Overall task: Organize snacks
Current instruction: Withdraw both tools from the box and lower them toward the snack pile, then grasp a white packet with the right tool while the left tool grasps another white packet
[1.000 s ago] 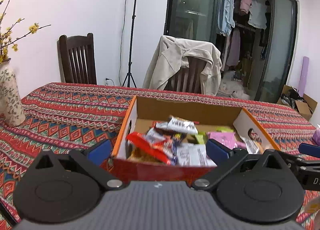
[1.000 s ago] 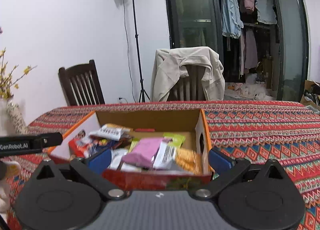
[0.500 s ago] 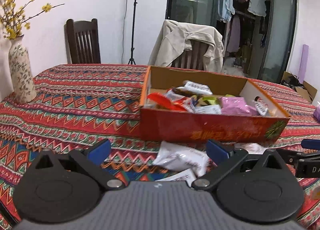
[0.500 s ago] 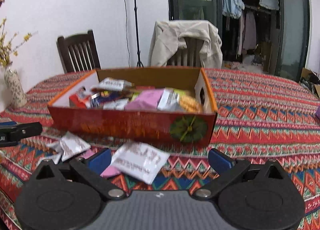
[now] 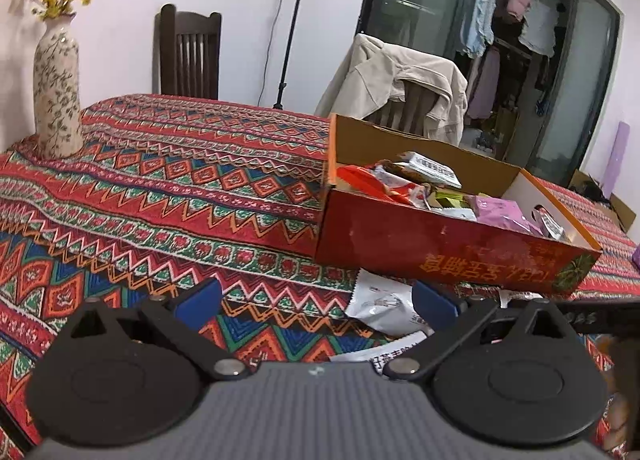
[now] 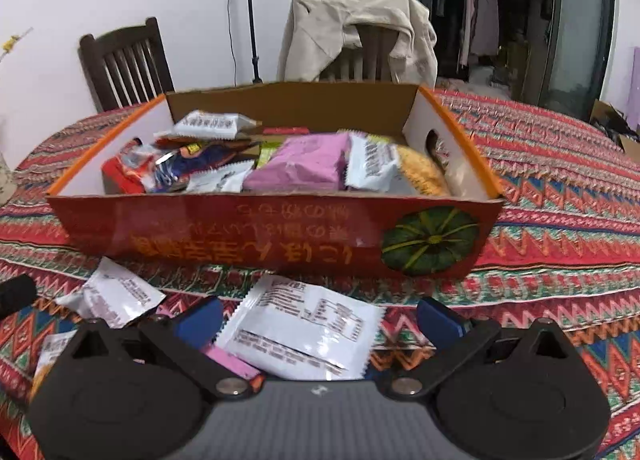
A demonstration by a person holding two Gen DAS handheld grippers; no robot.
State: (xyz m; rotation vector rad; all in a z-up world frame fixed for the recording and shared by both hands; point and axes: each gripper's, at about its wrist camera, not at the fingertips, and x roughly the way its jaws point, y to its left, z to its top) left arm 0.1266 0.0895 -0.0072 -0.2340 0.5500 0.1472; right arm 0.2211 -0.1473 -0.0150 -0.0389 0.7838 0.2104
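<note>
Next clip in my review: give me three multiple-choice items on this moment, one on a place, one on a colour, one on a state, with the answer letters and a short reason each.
1. Where does the large white snack packet lie?
A. inside the box
B. on the tablecloth in front of the box
C. on a chair

2. What colour is the outer front wall of the cardboard box?
A. red
B. blue
C. white

3. How does the right gripper stand?
A. shut on a packet
B. open, holding nothing
C. out of view

Answers: 1 B, it lies flat on the tablecloth, below the front wall. 2 A, red with yellow print. 3 B, its blue fingertips stand wide apart above the packet.
</note>
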